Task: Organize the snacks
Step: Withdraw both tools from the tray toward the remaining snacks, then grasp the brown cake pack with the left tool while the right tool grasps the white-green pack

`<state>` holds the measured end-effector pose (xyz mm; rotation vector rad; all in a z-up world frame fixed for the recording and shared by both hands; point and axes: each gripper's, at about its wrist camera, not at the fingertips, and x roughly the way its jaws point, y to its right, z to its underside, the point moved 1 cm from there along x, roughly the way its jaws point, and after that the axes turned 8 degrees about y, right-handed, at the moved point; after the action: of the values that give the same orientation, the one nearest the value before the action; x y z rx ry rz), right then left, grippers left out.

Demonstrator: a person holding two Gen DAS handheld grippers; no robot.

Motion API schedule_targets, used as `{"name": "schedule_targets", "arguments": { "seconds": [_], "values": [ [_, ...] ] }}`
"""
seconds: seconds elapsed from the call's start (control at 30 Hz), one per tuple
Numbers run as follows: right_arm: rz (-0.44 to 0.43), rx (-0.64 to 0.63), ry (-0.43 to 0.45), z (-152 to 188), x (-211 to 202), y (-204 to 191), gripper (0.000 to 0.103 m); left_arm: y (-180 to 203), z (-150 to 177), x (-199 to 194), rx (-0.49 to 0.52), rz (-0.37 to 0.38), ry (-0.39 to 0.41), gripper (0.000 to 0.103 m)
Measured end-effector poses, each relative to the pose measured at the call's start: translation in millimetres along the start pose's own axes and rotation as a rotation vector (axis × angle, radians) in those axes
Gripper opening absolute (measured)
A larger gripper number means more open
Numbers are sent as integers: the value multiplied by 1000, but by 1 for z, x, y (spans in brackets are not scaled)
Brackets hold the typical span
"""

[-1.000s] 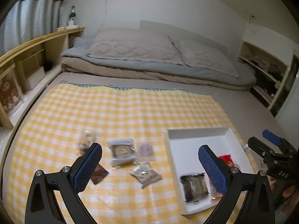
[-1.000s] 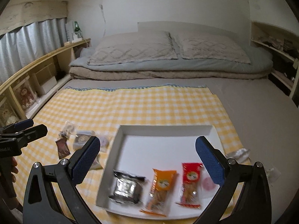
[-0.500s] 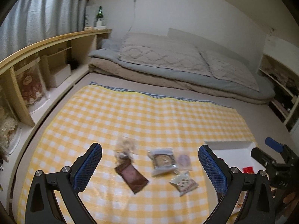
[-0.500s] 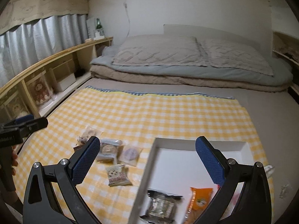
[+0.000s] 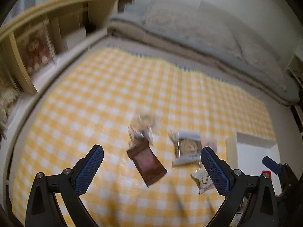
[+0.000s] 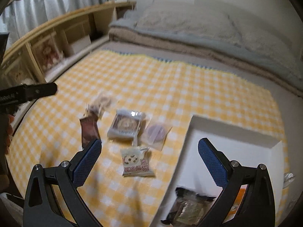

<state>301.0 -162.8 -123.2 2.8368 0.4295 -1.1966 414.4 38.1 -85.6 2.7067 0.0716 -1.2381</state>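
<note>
We hold our left gripper (image 5: 151,170) and right gripper (image 6: 149,160) side by side, both tilted downward, jaws spread wide with nothing between them.

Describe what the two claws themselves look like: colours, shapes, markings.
Both look alike. The left claw has two black angular arms with triangular cut-outs and silver screw heads, each ending in a flat finger faced with a blue dotted grip pad. The right claw has the same build. In the right wrist view, white lettering marks the left claw's black body, too blurred to read. No cables or sleeves show.
</note>
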Motion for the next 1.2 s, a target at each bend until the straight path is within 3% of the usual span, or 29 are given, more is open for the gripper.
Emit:
{"name": "schedule_targets", "arguments": {
  "seconds": [0.17,0.37,0.7,0.83,0.93,1.2],
  "values": [
    [-14,20,-95,6,27,-1,98,18,-5,42,-24,-20,-85,98],
    [-43,-85,-181,17,56,-23,79,12,1,81,-107,-29,-158,95],
    [-37,-170,-325,43,91,-39,76,-20,17,139,-319,-40,-295,85],
    [-39,-156,-356,47,98,-39,68,-20,20,152,-332,-64,-309,81],
    [-37,-154,-374,48,102,-39,67,-16,22,160,-329,-81,-318,77],
    [-17,-142,-406,52,113,-38,53,-9,25,173,-327,-145,-305,74]
  ]
}}
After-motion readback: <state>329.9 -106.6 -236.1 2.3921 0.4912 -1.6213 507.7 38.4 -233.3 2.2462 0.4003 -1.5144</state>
